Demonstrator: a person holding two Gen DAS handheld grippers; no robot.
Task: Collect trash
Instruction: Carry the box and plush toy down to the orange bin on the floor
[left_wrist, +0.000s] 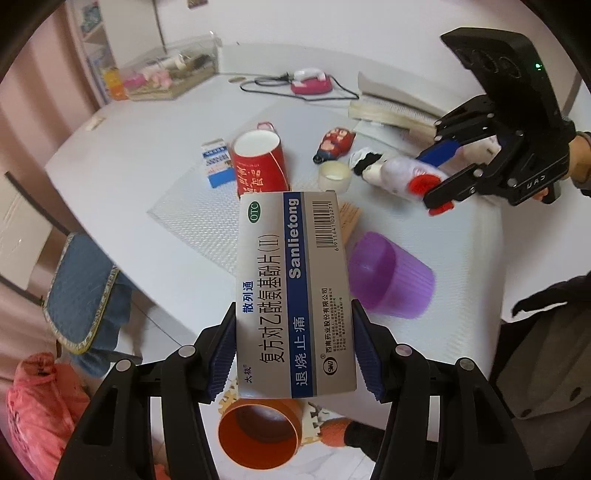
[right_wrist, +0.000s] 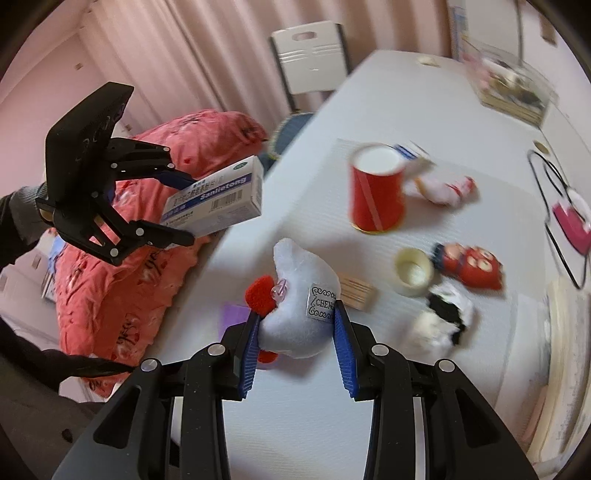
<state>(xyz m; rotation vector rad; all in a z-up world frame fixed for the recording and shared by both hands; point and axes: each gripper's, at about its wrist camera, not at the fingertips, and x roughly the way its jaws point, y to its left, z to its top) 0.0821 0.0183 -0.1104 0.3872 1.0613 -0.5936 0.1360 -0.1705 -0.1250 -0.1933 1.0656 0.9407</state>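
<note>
Left wrist view: my left claw (left_wrist: 295, 354) clamps the Sanlietong medicine box (left_wrist: 293, 295) above the orange bin (left_wrist: 258, 435) on the floor, past the table (left_wrist: 122, 177) edge. Further right, my right claw (right_wrist: 295, 343) grips a white plush toy (right_wrist: 299, 314) over the table.

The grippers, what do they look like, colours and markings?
Both the left gripper and the right gripper are matte black linkage frames with silver pivot pins and ribbed blue finger pads. The right one shows pale lettering and a green light. Grey sleeves are visible.
</note>
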